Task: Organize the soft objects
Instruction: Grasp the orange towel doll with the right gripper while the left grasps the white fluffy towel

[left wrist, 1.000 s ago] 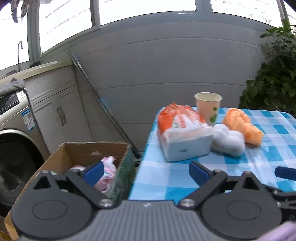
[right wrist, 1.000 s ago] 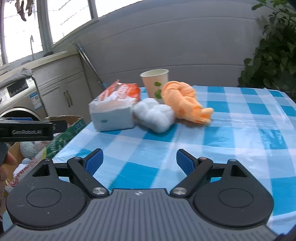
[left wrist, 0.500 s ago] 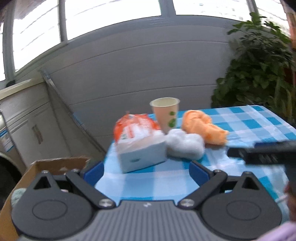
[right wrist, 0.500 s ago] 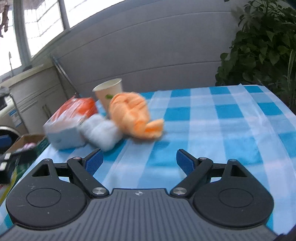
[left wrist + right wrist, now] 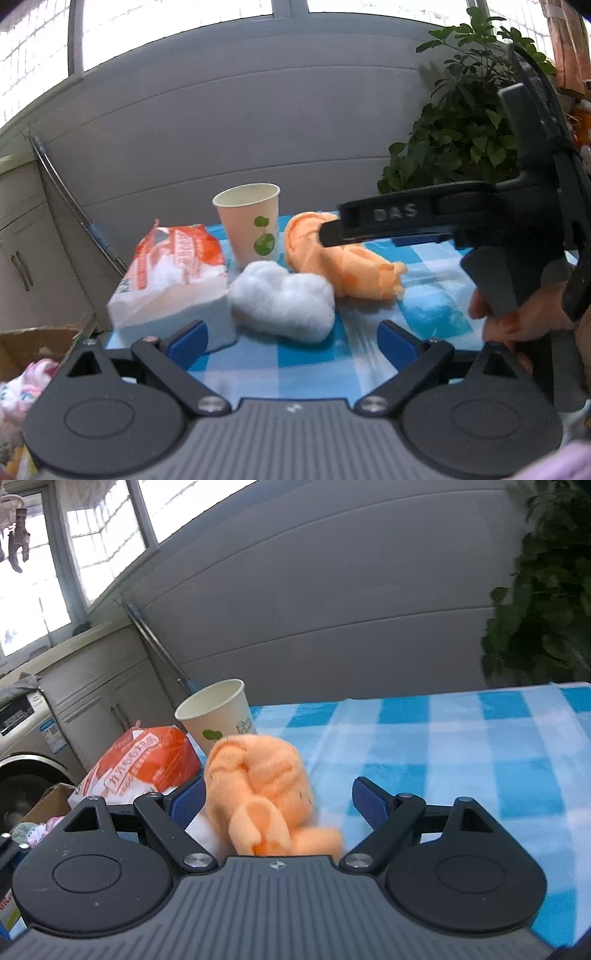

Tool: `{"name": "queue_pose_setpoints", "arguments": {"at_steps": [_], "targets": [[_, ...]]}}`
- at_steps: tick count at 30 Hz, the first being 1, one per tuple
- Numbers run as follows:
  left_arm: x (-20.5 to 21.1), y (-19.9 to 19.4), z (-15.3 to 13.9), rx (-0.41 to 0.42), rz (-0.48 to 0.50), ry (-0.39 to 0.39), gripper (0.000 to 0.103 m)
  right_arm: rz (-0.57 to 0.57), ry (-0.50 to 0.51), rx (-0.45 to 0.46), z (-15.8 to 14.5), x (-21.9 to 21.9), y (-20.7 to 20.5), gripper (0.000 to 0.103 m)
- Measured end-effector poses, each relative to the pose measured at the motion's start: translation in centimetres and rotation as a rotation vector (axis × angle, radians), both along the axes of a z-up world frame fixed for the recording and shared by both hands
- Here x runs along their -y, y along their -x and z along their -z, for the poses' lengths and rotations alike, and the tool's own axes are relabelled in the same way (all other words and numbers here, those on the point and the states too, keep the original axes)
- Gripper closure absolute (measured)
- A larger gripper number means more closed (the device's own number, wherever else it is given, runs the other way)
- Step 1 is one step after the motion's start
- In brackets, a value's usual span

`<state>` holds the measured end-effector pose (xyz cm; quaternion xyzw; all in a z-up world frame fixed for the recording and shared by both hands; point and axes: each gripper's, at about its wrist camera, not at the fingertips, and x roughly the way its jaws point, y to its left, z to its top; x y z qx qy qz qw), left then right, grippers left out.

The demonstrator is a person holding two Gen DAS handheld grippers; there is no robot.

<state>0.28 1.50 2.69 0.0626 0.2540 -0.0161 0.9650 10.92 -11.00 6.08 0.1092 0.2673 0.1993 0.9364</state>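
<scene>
Orange plush toy [image 5: 258,786] between right gripper [image 5: 279,801] jaws, spread wide; left gripper [image 5: 291,341] jaws spread, empty.

The right gripper [image 5: 332,230] hides part of the orange plush [image 5: 343,269]; the cardboard box [image 5: 33,343] is cut off.

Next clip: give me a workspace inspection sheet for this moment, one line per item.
Surface: table under blue-and-white checked cloth.
Job's things: orange plush toy between the right tool's open fingers; white cotton wad; orange-and-white soft pack.
Clutter: paper cup, upright, behind the wad.
Grippers: left tool open, empty; right tool open around the toy.
Cables: nothing seen.
Surroundings: cardboard box holding soft items, washing machine, potted plant.
</scene>
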Motion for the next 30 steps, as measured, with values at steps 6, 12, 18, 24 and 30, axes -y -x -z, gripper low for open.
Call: {"name": "queue_pose_setpoints", "arguments": {"at_steps": [6,12,18,24,30], "targets": [[0.0,-2.4,0.8,-0.016,0.007,0.025,0.005,-0.053,-0.007,-0.046,1.2,-1.0,-2.7,0.000],[0.0,-4.0,1.6,-0.027,0.012,0.036,0.005,-0.117,-0.048,-0.104,2.1,-1.4,-4.0,0.007],[-0.2,-4.7,1.9,-0.027,0.014,0.056,0.005,-0.189,-0.034,-0.128,2.4,-2.5,-3.5,0.024],[-0.5,-4.5,2.2,-0.035,0.017,0.046,0.009,-0.246,-0.098,-0.172,2.7,-1.9,-2.5,0.026],[-1.3,-3.5,2.2,-0.060,0.015,0.063,0.026,-0.275,-0.102,-0.180,2.6,-2.4,-0.7,0.026]]}}
